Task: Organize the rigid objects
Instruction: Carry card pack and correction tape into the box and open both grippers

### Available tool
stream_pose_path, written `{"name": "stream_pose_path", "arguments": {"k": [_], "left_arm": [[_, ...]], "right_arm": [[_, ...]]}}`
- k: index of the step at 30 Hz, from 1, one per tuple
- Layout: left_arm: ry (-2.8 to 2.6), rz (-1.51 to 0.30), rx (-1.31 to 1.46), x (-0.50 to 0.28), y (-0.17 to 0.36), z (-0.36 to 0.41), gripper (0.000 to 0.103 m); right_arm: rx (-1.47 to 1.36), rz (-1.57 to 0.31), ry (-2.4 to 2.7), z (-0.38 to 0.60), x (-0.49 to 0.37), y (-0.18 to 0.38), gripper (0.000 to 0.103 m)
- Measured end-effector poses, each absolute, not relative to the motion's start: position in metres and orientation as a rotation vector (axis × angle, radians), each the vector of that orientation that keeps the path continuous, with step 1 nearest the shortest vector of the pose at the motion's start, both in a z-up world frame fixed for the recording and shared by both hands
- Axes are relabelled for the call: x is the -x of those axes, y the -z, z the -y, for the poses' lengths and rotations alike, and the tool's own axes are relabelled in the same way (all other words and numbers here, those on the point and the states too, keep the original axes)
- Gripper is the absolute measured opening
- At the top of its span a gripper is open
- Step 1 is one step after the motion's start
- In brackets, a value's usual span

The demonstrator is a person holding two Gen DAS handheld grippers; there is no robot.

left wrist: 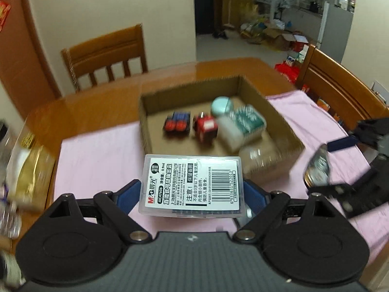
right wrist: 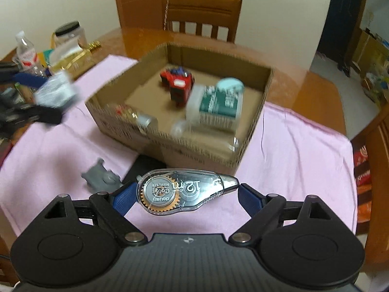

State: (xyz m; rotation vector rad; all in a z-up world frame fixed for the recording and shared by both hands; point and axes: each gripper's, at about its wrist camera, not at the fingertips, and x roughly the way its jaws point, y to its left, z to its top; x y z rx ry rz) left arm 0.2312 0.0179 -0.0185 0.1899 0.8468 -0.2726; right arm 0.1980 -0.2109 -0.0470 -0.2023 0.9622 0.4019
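Note:
My left gripper (left wrist: 192, 192) is shut on a clear plastic refill case (left wrist: 192, 185) with a white barcode label, held above the pink cloth in front of the cardboard box (left wrist: 145, 121). My right gripper (right wrist: 187, 193) is shut on a clear correction tape dispenser (right wrist: 184, 192), held in front of the box (right wrist: 257, 124). The box holds a red toy block (right wrist: 181, 86), a blue-and-red block (left wrist: 177, 124), a green-labelled clear case (right wrist: 216, 104), a mint round thing (left wrist: 220, 105) and a small bottle (right wrist: 136, 116). Each gripper shows in the other's view, the right one (left wrist: 318, 168) and the left one (right wrist: 56, 92).
A pink cloth (right wrist: 291, 150) covers the wooden table (left wrist: 97, 99). A grey plastic part (right wrist: 101, 177) and a black flat thing (right wrist: 145, 168) lie on the cloth near my right gripper. Jars, a bottle and gold clutter (right wrist: 60, 46) stand at the table's left. Wooden chairs (left wrist: 107, 58) surround the table.

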Motion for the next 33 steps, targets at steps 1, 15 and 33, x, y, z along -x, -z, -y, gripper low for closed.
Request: {"name": "stream_pose_path", "arguments": {"k": [1,15,33], "left_arm": [[0.270,-0.849,-0.195,-0.242,0.022,-0.014,0.088],[0.215,-0.832,-0.197,-0.311,0.075,-0.008,0.090],[0.020,-0.706,-0.050,-0.237,0.041,-0.089,0.102]], "right_arm": [[0.199,-0.955,-0.411,0.212,-0.201,0.041,0.092],[0.185,-0.901,-0.368,0.199,-0.233,0.017,0.092],[0.182,-0.968,-0.289,0.161,-0.356,0.038,0.092]]}}
